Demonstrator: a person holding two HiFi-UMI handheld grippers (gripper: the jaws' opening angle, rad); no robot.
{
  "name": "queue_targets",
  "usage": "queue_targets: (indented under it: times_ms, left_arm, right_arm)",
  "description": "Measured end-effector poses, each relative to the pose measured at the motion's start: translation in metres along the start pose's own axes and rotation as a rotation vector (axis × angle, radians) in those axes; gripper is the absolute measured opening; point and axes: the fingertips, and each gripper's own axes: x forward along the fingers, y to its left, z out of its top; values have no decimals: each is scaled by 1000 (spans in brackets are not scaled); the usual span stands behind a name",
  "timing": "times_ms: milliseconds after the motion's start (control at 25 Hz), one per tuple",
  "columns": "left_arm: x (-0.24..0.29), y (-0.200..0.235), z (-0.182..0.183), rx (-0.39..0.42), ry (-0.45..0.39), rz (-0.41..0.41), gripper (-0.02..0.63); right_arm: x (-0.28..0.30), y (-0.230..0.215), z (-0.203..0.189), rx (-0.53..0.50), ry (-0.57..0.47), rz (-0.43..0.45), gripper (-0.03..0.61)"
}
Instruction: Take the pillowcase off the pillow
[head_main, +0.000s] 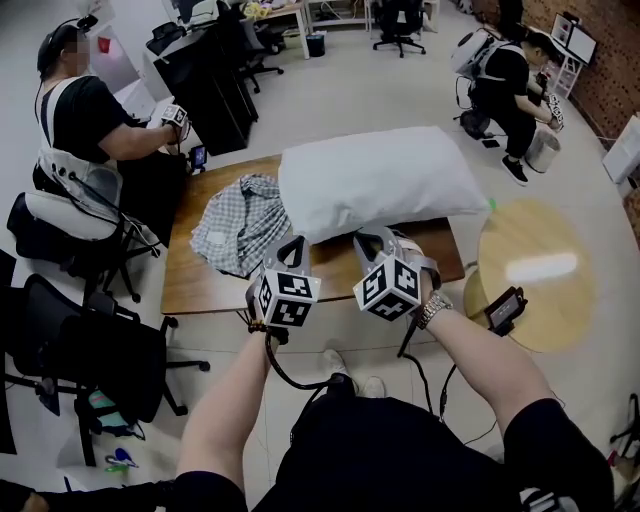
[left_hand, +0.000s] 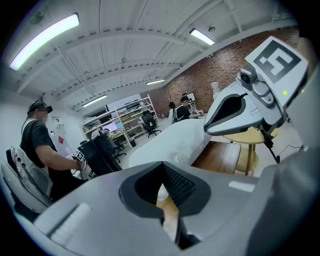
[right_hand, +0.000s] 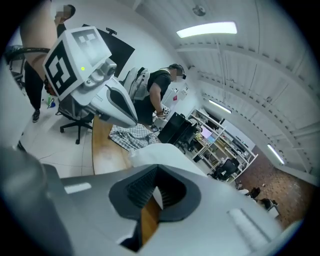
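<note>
My left gripper (head_main: 293, 250) and right gripper (head_main: 375, 243) both have their jaws pressed together with nothing between them; each gripper's own view shows only wood and white pillow through the slit. They hang side by side over the near edge of the brown rectangular wooden table (head_main: 200, 285), tips aimed at the pillow and just short of it.

The plump white fabric pillow (head_main: 380, 180) lies on the table's far right part, plain and smooth, with no patterned cover on it. Its long axis runs left to right, roughly along the table's near edge. Its right end reaches the table's right edge.

A crumpled grey-and-white checked cloth (head_main: 240, 225) lies in a heap at the table's middle, touching the pillow's left end.

A strip of bare wood runs along the table's near edge, widest at the near left corner. Right of the table stands a round pale wooden side table (head_main: 540, 300), close by. Left of the table are black office chairs (head_main: 100, 350) and a seated person (head_main: 90, 120). The floor on the table's near side is open.
</note>
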Motion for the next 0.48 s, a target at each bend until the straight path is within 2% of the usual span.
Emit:
queue_targets:
  times_ms: [480]
  left_arm:
    - [-17, -20, 25, -15, -46, -10, 3]
  right_arm:
    - [-19, 13, 10, 7, -28, 17, 0]
